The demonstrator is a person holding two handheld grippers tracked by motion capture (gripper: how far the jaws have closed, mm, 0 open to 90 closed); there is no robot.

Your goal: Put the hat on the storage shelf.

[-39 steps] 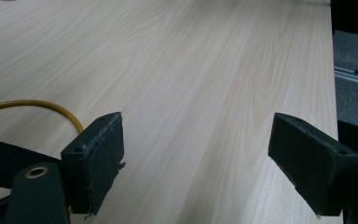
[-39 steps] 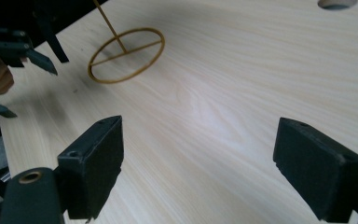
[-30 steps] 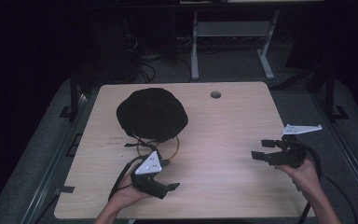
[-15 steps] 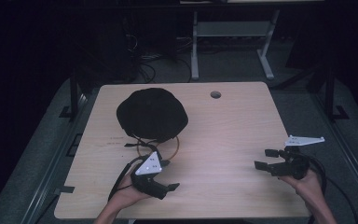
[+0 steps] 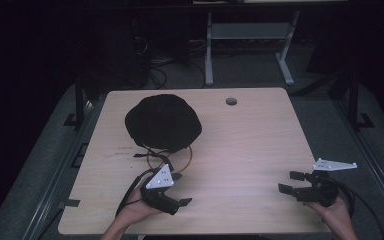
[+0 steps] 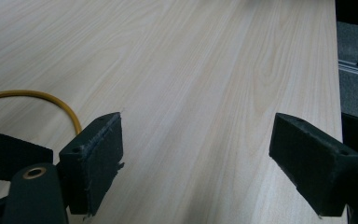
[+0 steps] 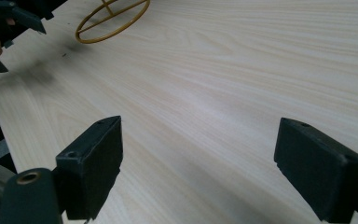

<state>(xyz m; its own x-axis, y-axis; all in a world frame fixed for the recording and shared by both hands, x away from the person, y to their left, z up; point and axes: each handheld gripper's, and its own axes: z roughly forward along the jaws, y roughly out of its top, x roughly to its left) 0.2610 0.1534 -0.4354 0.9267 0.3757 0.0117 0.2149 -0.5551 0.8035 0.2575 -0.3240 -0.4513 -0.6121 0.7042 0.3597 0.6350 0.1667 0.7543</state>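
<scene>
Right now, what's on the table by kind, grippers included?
Black hat: 1
Yellow ring: 1
Grippers, both with jaws open: 2, left and right
Total: 4

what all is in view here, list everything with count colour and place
black cloth hat: 1, black, rear left part of the table
wire ring: 1, yellow, on the table at the hat's near edge, partly under it
black strap: 1, black, pokes out beside the ring
table: 1, light wood, centre of the high view
cable hole: 1, grey, rear middle of the table
metal stand: 1, light grey, on the floor behind the table
left tool: 1, black with grey plate, near left, jaws apart, nothing between them
right tool: 1, black with grey plate, near right edge, jaws apart, nothing between them
hands: 2, bottom edge, one behind each tool
</scene>
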